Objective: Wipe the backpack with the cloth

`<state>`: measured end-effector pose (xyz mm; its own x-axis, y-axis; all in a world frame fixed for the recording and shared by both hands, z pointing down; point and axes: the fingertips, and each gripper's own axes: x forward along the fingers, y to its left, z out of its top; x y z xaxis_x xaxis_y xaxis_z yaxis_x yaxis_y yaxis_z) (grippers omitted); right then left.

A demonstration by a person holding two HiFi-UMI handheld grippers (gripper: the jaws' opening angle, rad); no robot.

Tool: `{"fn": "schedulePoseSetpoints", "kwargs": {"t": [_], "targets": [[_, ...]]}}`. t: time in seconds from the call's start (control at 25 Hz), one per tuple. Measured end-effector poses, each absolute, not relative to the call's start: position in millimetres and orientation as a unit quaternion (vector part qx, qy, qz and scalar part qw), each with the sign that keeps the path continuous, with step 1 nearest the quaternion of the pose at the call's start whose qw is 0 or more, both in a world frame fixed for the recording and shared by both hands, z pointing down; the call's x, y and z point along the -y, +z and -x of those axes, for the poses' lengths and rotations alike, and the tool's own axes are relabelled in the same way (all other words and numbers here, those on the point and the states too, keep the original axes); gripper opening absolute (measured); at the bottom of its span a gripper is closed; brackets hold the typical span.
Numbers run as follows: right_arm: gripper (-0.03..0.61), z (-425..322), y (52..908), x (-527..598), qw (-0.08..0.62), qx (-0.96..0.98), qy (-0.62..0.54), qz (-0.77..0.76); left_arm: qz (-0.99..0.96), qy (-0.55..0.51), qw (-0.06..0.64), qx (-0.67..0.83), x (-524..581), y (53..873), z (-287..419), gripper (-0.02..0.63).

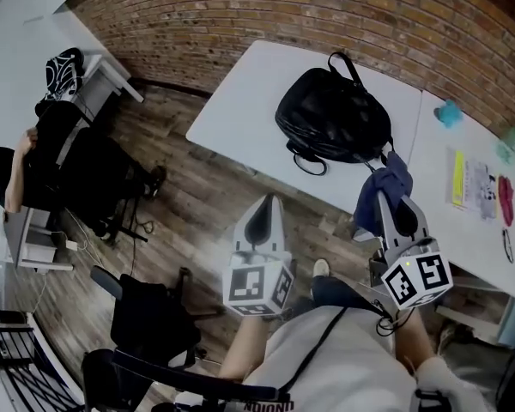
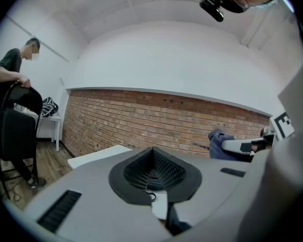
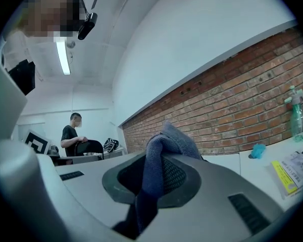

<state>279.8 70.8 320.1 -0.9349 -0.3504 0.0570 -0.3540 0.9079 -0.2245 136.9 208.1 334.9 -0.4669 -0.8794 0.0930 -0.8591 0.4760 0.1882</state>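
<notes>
Though only head view shows backpack (image 1: pixel 333 114), right gripper (image 3: pixel 155 168) clamps cloth (image 3: pixel 174 140), left gripper (image 2: pixel 152 160) closed, empty.

The backpack (image 1: pixel 333 114) is black, the cloth (image 1: pixel 386 187) blue, the table (image 1: pixel 232 114) white.

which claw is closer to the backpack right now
Right. The right claw, shut on the cloth, sits just off the near right corner of the backpack. The left claw hangs farther back, over the floor short of the table.
</notes>
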Motion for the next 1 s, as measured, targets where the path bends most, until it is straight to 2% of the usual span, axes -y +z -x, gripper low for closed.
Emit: {"fn": "schedulePoseSetpoints", "kwargs": {"t": [0.64, 1.0], "targets": [[0.038, -209.4, 332.1, -16.3, 0.026, 0.980, 0.112, -0.160, -0.491, -0.050, 0.102, 0.864, -153.7, 346.8, -69.3, 0.005], [0.038, -150.0, 345.7, 7.1, 0.040, 0.966, 0.106, -0.232, -0.533, -0.023, 0.082, 0.842, -116.5, 341.2, 11.1, 0.005]]}}
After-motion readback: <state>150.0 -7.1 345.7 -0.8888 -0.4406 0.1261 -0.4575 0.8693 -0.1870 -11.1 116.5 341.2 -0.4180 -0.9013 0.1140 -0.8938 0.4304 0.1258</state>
